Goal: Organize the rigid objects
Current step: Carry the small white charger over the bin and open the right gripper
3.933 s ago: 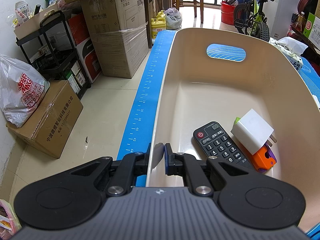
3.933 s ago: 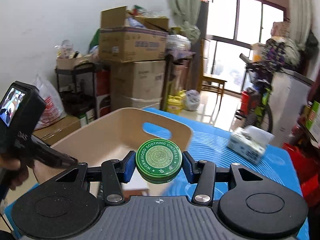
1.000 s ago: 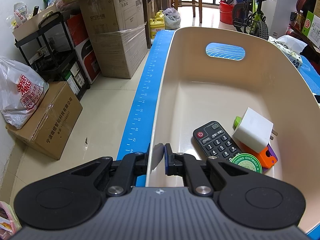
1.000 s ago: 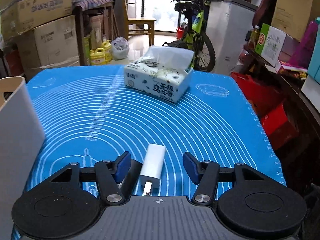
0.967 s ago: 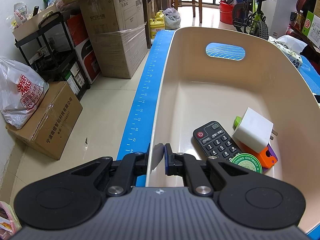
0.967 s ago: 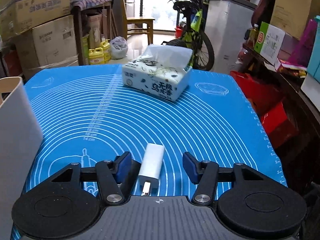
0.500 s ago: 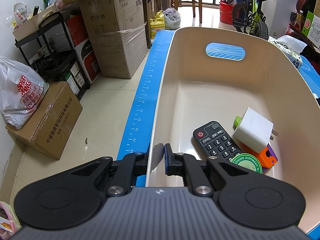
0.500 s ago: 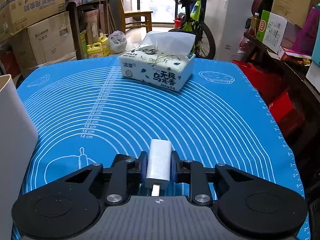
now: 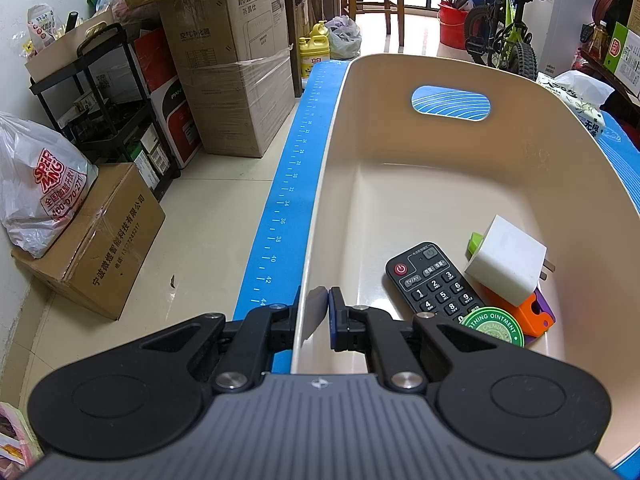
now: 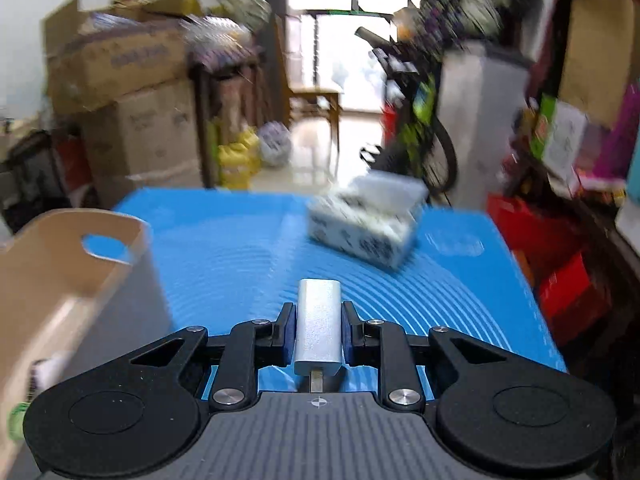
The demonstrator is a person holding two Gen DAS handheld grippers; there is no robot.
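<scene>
white charger (image 10: 319, 325) between right hand-held gripper (image 10: 318, 332) pads, above blue mat (image 10: 248, 248)

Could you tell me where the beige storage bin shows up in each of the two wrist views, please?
Left wrist: the beige storage bin fills the centre and right, the left gripper shut on its near rim.
Right wrist: the same bin sits at the left edge.
Shared landmark: the tissue box on the blue mat.

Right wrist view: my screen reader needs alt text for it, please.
The right gripper is shut on a small white charger, above a blue mat. A beige bin stands at left and a blurred tissue box lies ahead.
</scene>
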